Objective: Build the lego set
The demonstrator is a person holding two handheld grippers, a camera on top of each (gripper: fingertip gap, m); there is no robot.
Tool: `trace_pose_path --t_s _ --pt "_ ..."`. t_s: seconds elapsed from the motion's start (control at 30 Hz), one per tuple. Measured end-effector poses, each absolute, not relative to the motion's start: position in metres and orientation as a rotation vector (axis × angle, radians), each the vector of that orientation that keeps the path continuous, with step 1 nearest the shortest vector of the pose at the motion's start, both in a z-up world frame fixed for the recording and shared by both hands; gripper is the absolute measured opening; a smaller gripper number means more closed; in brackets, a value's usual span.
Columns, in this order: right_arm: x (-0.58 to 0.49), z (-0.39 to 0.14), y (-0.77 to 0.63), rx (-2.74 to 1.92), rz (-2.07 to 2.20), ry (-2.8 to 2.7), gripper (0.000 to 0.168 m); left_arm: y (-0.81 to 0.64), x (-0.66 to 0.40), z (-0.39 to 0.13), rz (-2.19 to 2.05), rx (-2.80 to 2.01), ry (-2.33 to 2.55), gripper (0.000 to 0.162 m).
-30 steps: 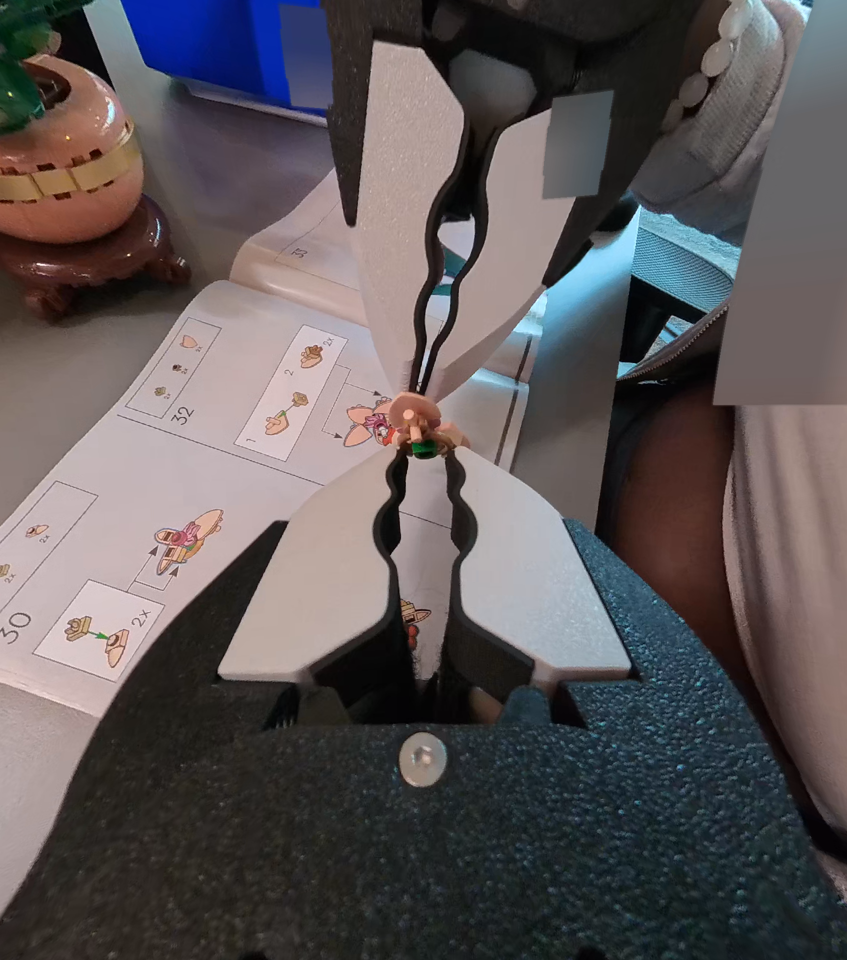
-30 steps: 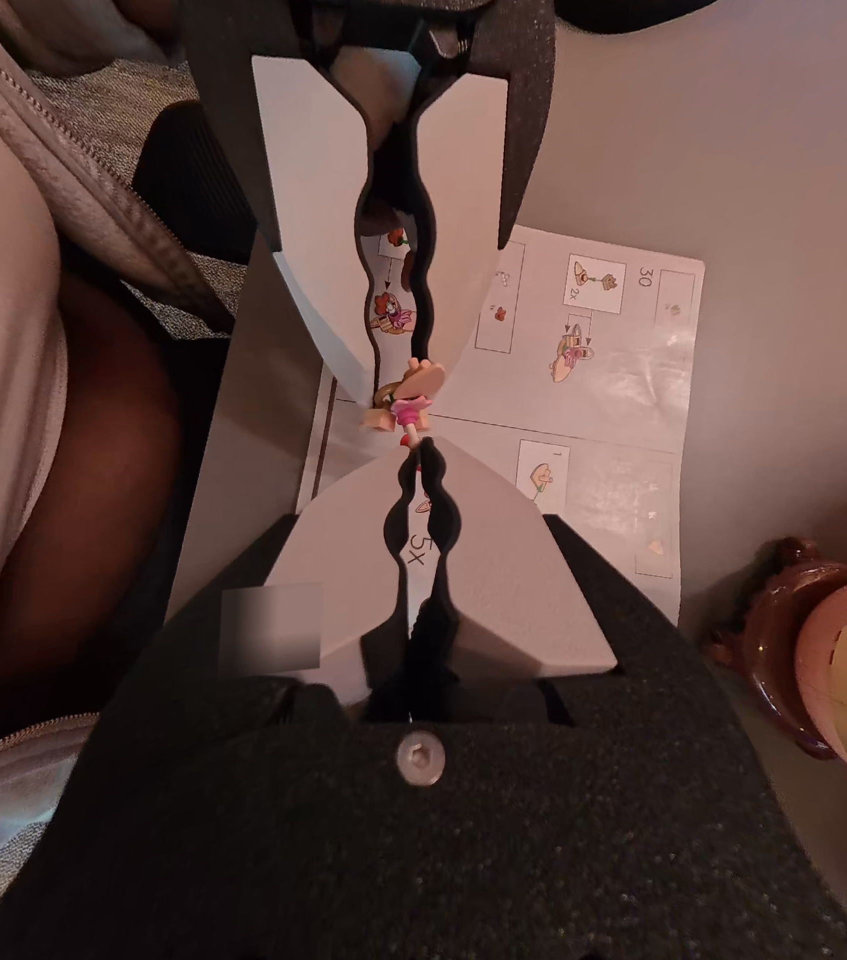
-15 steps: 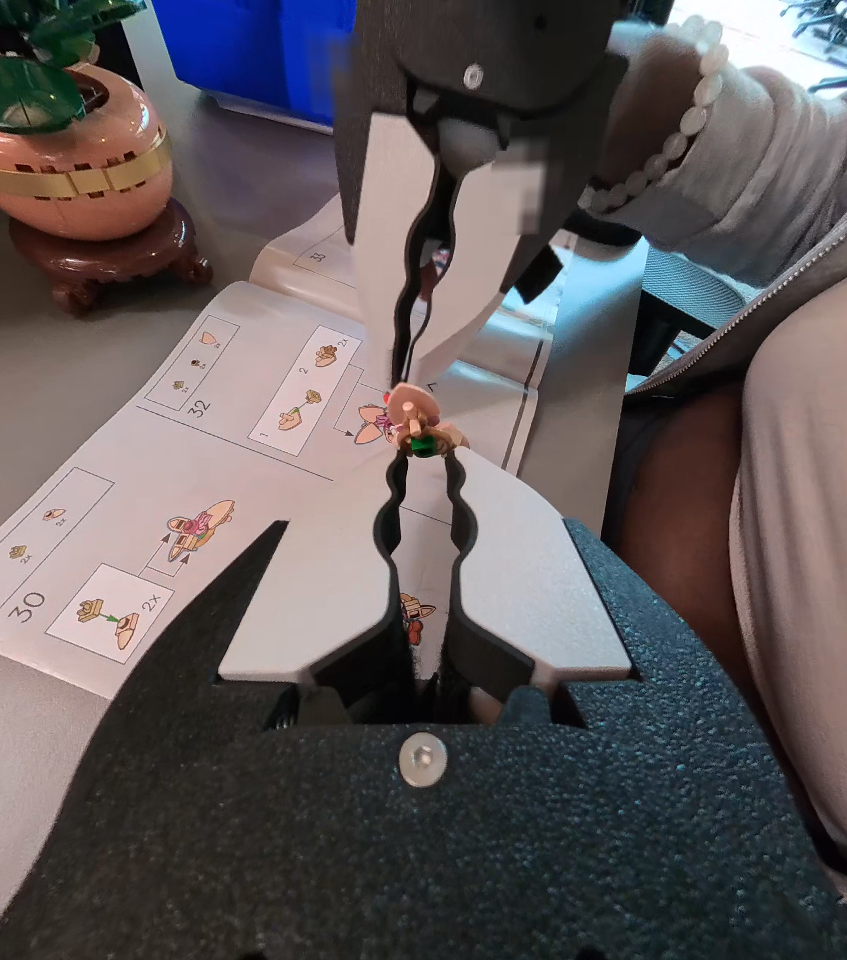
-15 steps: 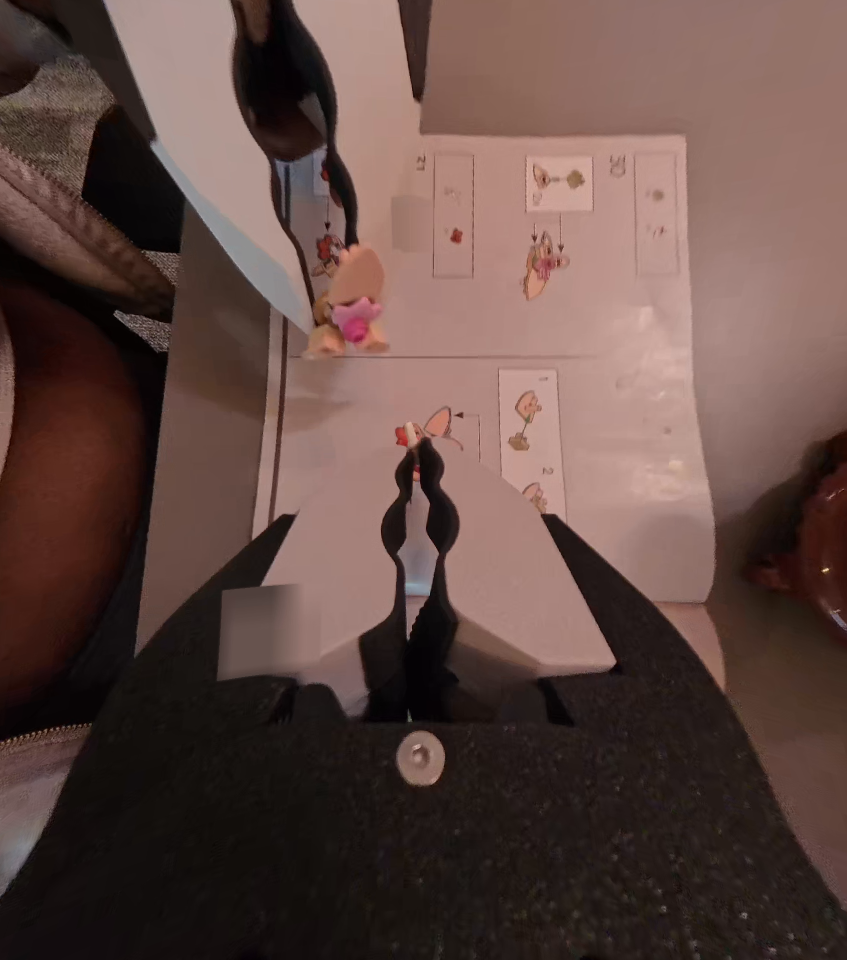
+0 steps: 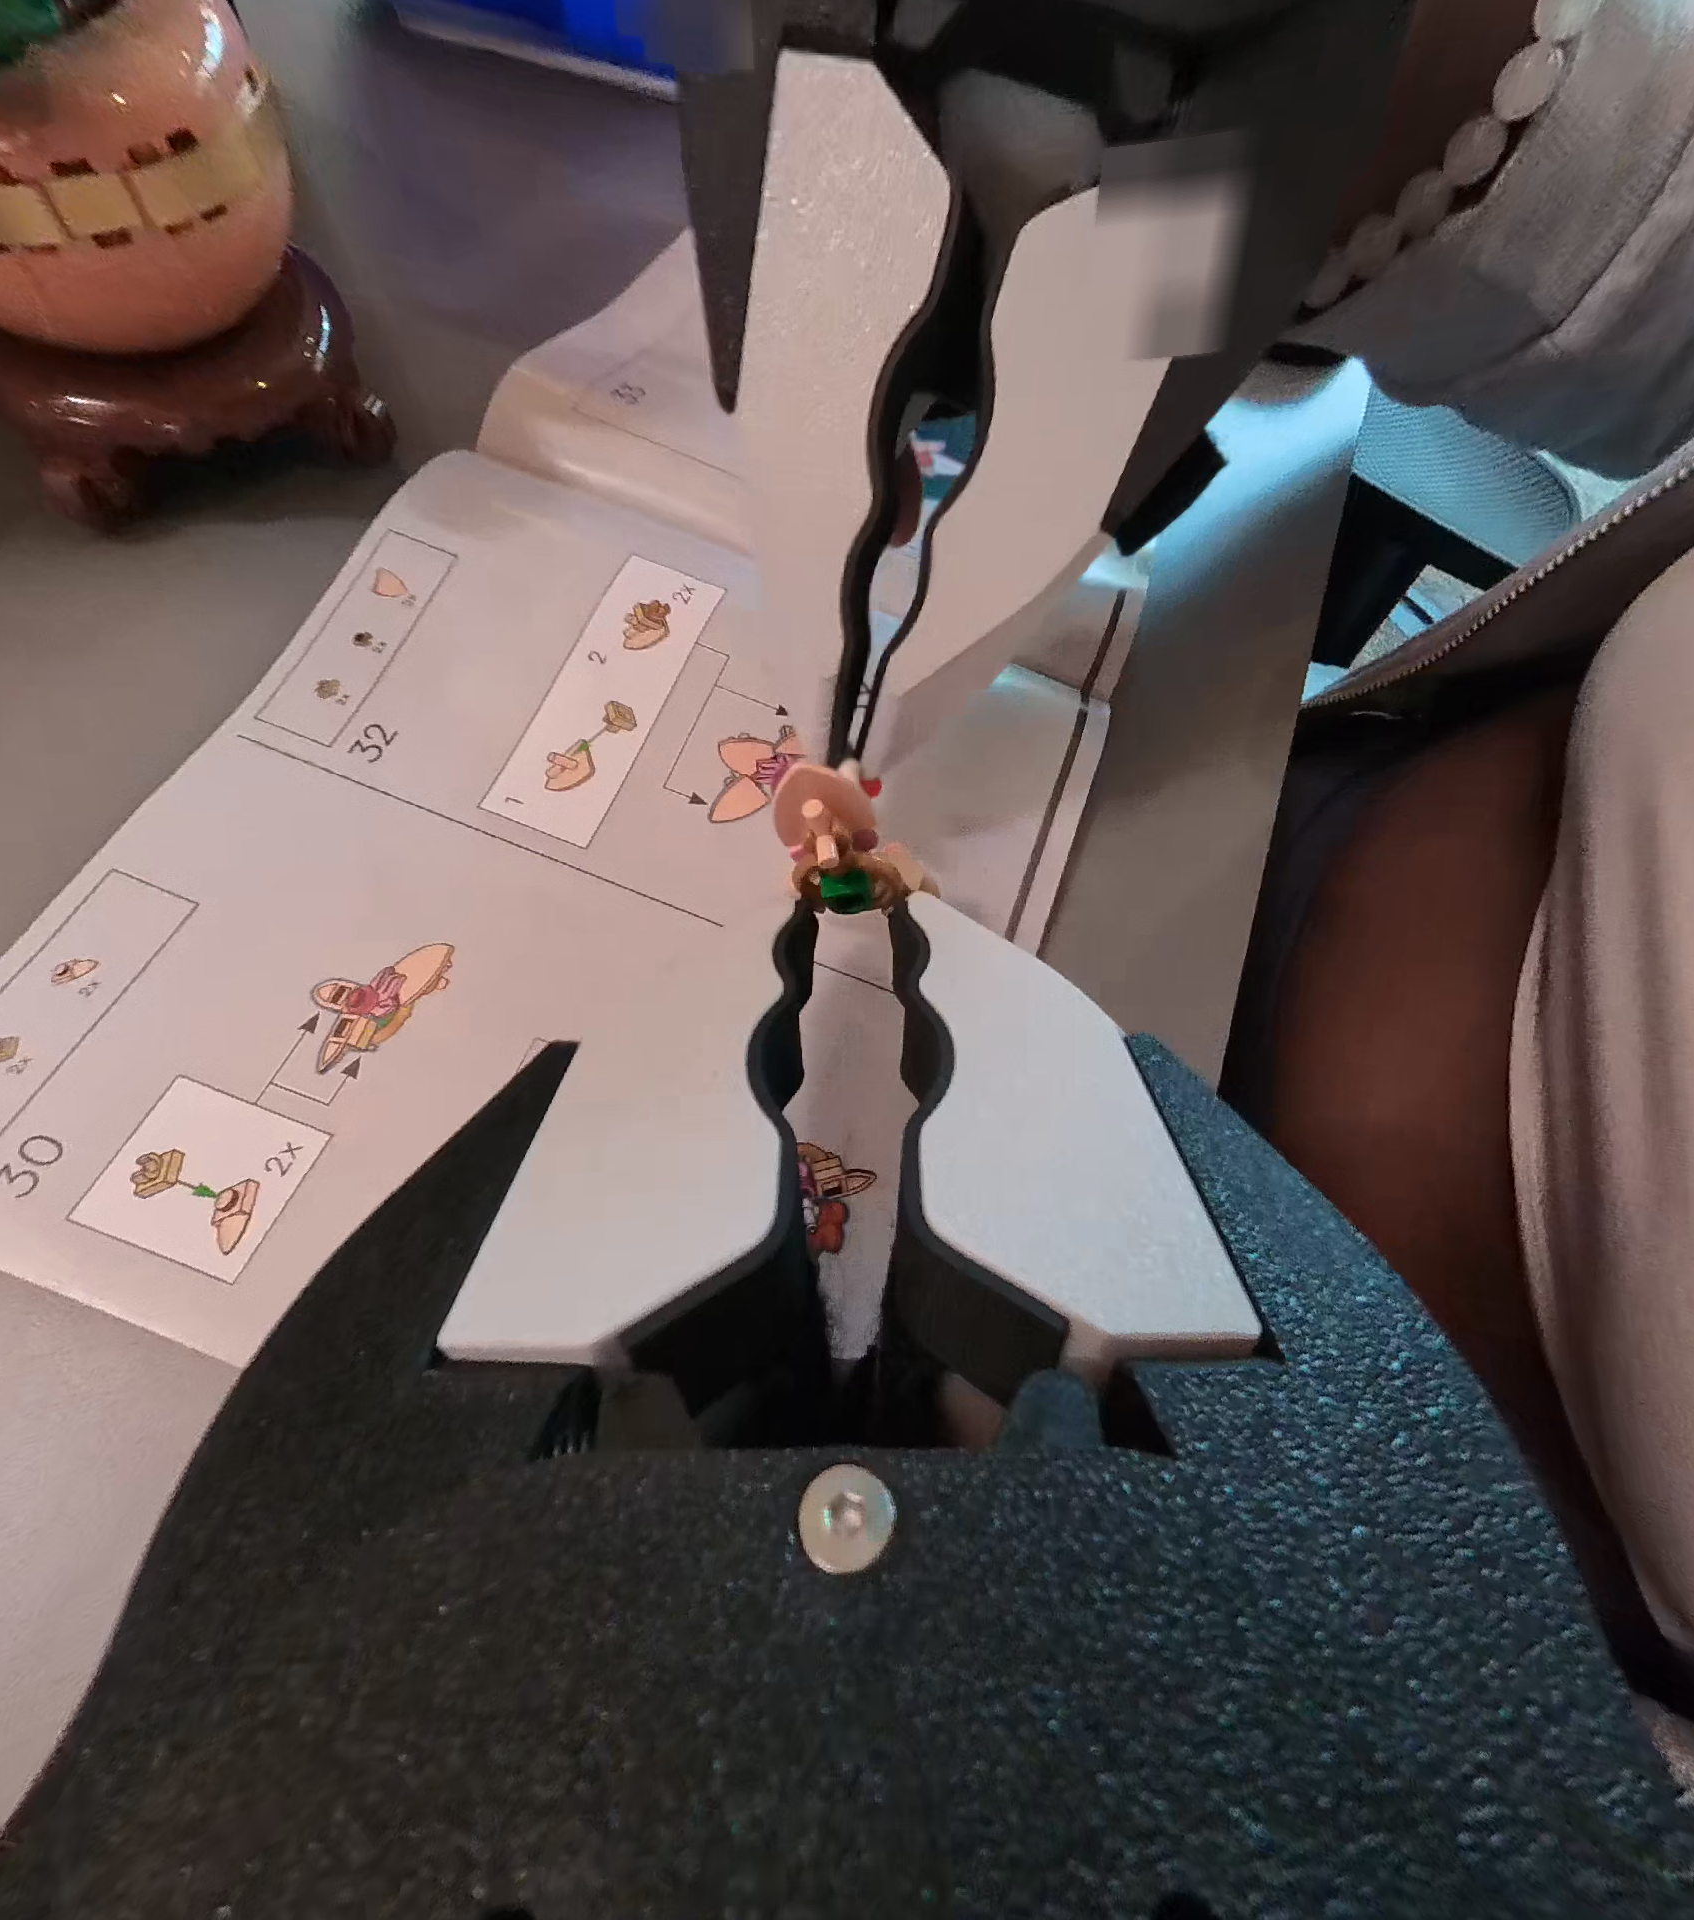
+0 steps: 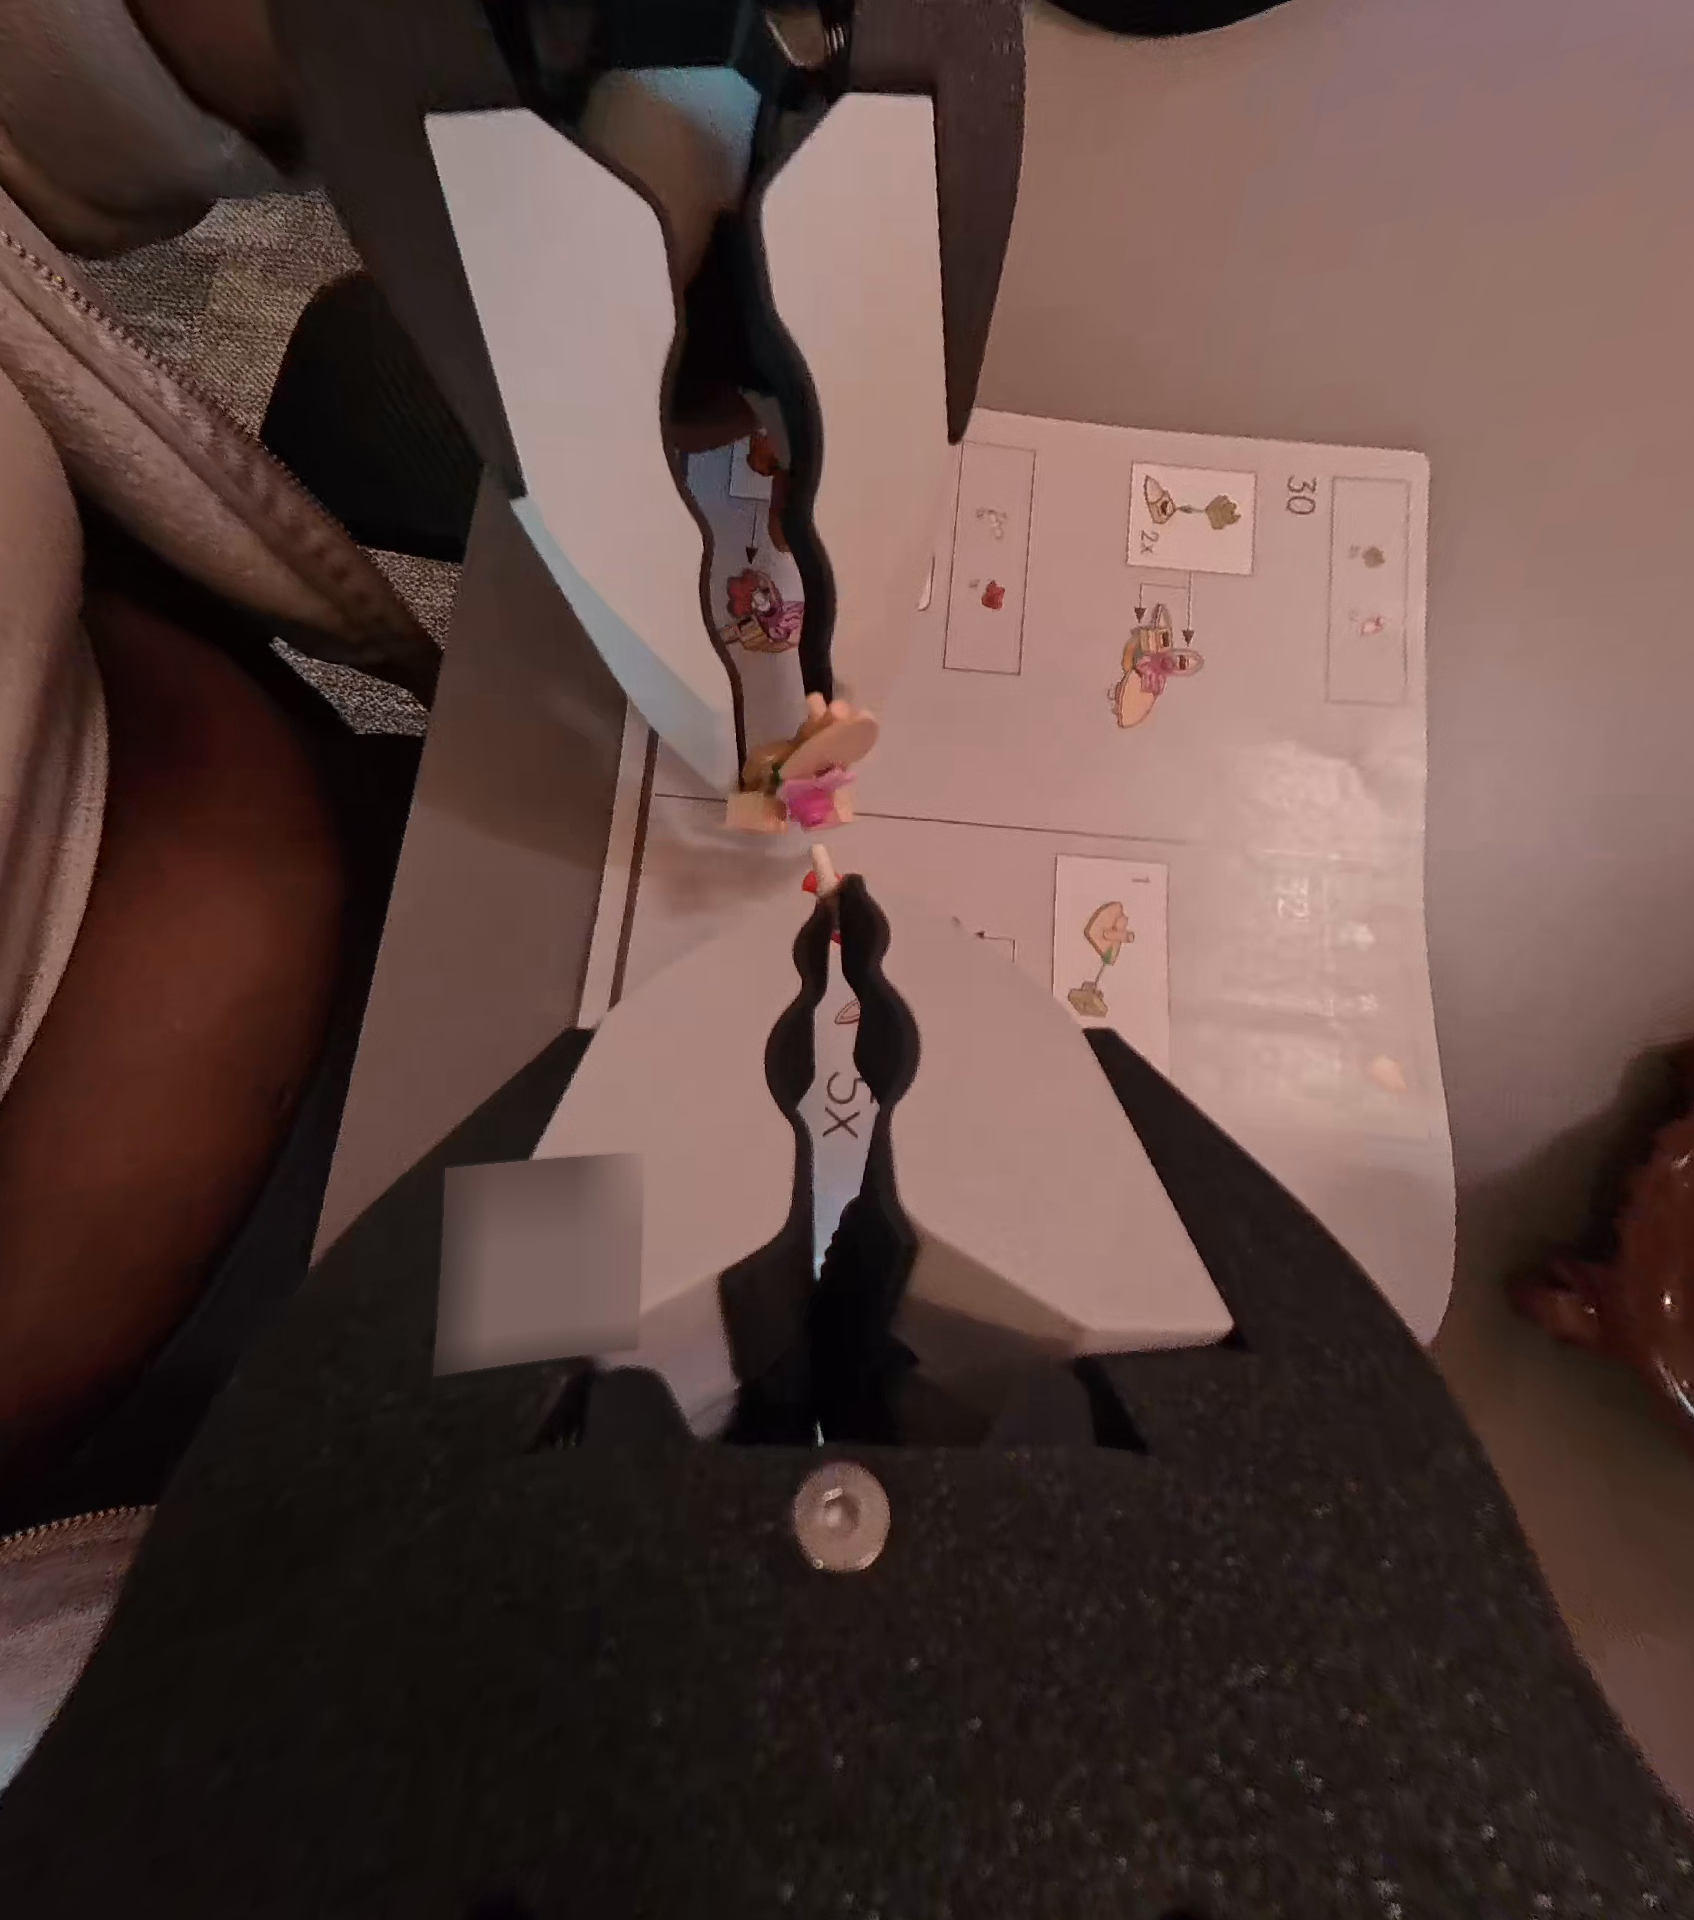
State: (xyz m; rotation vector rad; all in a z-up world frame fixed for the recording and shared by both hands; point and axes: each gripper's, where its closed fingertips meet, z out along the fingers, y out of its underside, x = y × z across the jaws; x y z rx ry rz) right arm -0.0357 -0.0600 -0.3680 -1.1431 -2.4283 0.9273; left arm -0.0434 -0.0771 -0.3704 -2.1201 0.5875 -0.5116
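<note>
The left hand-held gripper points forward over the open instruction booklet, its tips clenched on the green base of a small flower piece with tan petals and a pink centre. Facing it tip to tip, the right hand-held gripper is pinched on a tiny white peg with a red bit, held just short of the flower piece and not touching it. Both tools hang above the booklet near the edge of the grey counter, close to the person's lap on one side. A sleeve with a pale bead bracelet shows behind the right tool. Farther back on the counter, just beyond the booklet's corner, stands a pink pot with a gold band on a brown stand
</note>
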Motion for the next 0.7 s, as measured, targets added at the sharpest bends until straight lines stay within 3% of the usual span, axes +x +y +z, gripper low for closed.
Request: trace_pose_path --t_s 0.7 --pt "-0.0388 -0.3717 -0.0636 -1.094 0.796 -2.490 0.002 -0.0766 -0.0418 -0.3748 -0.491 -2.154 0.608 0.014"
